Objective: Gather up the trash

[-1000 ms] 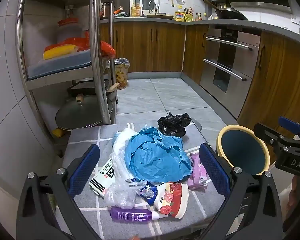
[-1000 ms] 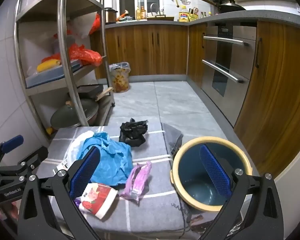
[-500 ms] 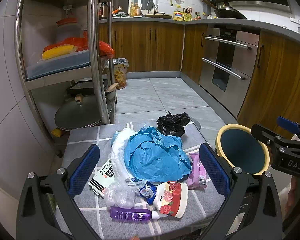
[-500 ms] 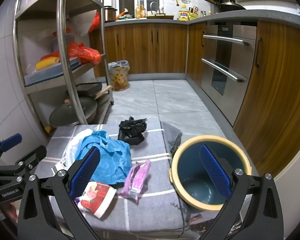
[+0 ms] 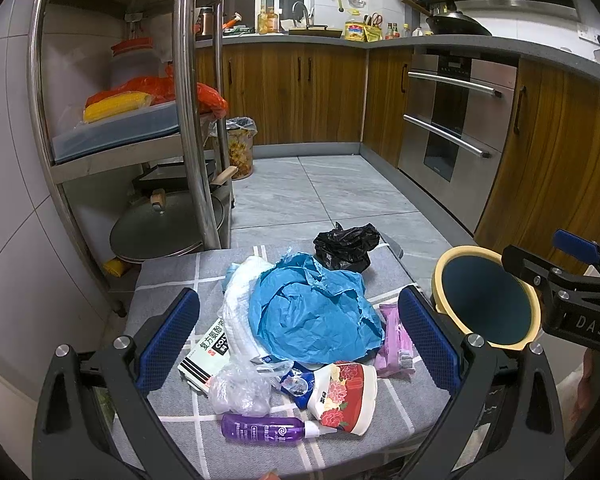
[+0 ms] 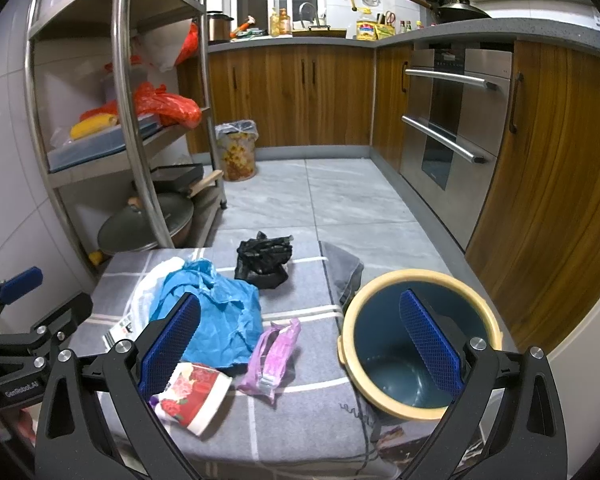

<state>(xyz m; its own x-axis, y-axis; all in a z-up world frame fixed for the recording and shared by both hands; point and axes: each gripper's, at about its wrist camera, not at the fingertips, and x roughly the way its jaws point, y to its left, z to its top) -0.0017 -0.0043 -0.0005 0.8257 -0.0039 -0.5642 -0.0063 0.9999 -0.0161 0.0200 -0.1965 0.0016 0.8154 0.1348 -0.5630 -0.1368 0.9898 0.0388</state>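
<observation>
- Fingers of both grippers spread wide, holding nothing.
- Trash heap, blue paper topmost, on desk left of bin.
- Views barely shifted over last second: nothing collected yet.

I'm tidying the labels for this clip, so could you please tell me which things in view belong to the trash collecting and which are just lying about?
Part of the job:
blue crumpled bag
black bag
pink wrapper
floral paper cup
purple bottle
clear plastic bag
bin

Just lying about:
pan lid
corn
floral floor bin
oven
</observation>
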